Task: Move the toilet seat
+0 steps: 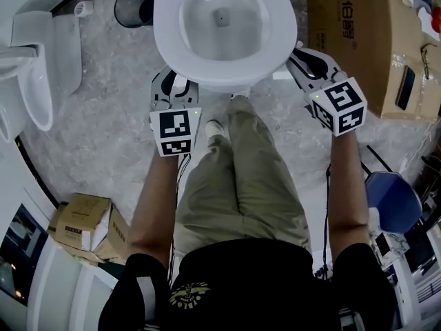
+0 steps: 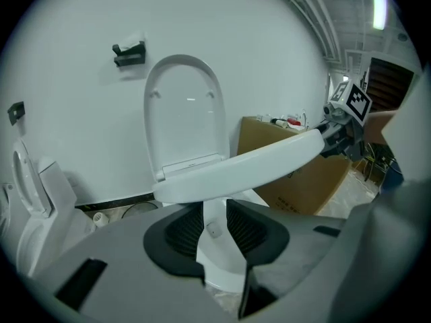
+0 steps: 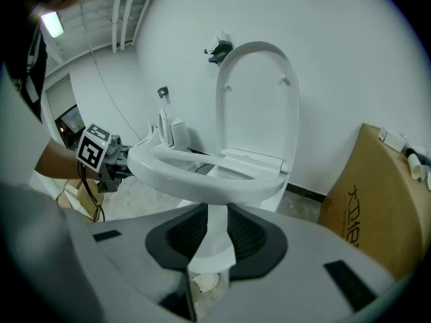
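Note:
The white toilet seat (image 1: 167,29) is raised off the bowl and slopes up, as the seat (image 2: 256,167) shows in the left gripper view; the lid (image 2: 183,113) stands upright against the wall. My left gripper (image 1: 172,92) grips the seat's front left edge, and in its own view the left gripper (image 2: 215,229) has the white rim pinched between its dark pads. My right gripper (image 1: 298,59) holds the front right edge. Seen from its own camera, the right gripper (image 3: 215,237) is likewise shut on the seat (image 3: 202,180), below the open lid (image 3: 259,93).
A large cardboard box (image 1: 351,40) stands right of the toilet. A black bin (image 1: 134,5) and another white fixture (image 1: 34,81) are at the left. A small carton (image 1: 86,226) lies lower left. The person's legs (image 1: 241,178) stand before the bowl (image 1: 220,19).

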Available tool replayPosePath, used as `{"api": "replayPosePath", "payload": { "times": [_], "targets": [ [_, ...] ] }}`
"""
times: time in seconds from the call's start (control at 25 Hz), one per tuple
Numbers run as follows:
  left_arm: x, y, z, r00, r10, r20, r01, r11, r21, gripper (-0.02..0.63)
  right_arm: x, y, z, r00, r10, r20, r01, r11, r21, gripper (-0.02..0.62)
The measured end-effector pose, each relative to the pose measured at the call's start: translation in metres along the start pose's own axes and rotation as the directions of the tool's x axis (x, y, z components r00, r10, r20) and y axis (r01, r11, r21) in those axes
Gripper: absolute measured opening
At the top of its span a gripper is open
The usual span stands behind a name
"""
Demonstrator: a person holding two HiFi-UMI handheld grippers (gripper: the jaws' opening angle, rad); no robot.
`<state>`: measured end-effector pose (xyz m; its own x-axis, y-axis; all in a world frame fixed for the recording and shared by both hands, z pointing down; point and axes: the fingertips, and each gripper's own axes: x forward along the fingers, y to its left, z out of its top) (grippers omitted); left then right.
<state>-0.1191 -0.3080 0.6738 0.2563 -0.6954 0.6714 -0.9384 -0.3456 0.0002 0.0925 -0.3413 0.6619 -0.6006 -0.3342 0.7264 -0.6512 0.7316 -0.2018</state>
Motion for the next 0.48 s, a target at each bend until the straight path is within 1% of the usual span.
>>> {"api": "replayPosePath", "payload": {
  "times": [0.12, 0.24, 0.48],
  "targets": [
    [-0.006, 0.008, 0.011, 1.000, 0.015, 0.005, -0.015, 0.999, 0.028, 0.120, -0.004, -0.003, 0.013, 0.999, -0.007, 0.044, 0.005, 0.999, 0.038, 0.106],
    [-0.009, 0.012, 0.023, 0.999, 0.033, 0.015, -0.033, 0.999, 0.041, 0.120, -0.007, -0.007, 0.024, 0.997, -0.017, 0.071, 0.013, 0.999, 0.051, 0.106],
    [-0.010, 0.020, 0.051, 0.997, 0.051, 0.056, -0.052, 0.998, 0.029, 0.118, -0.013, -0.015, 0.050, 0.995, -0.020, 0.094, 0.020, 1.000, 0.001, 0.106]
  ]
}}
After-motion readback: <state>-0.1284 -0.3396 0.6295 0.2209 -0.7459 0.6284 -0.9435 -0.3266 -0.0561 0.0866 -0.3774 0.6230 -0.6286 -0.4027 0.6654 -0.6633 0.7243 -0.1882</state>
